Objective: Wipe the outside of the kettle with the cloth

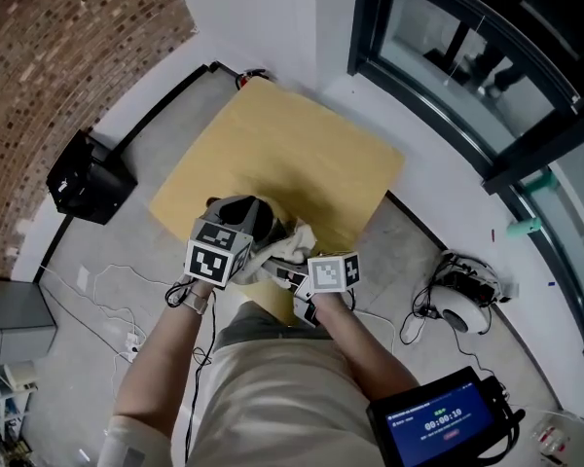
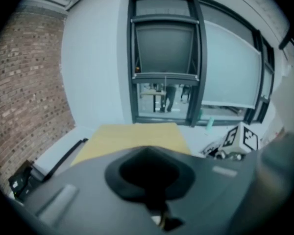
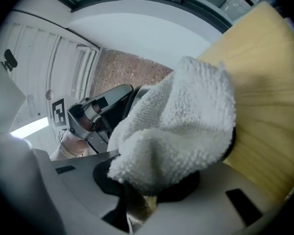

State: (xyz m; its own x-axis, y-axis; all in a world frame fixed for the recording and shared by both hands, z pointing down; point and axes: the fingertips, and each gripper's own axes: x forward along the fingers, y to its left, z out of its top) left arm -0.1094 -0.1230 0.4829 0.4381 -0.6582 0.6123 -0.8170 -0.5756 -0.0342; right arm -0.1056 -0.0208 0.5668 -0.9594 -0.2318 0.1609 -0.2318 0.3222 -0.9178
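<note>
Cloth point(image 3: 176, 126) sits clamped in right gripper point(image 3: 137, 199), at kettle's point(image 1: 241, 214) 4 o'clock; left gripper point(image 2: 159, 212) closed, empty; wiping judged incomplete.

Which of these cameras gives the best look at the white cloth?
The right gripper view: the cloth fills the middle, its looped weave clear. The head view shows only a small pale bunch beside the kettle. The left gripper view shows none of it.

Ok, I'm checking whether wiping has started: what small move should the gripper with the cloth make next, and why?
Probably ease the right gripper sideways until the cloth presses on the side of the kettle. The jaws are shut on the bunched cloth, which sits just beside the kettle; firm contact isn't visible.
</note>
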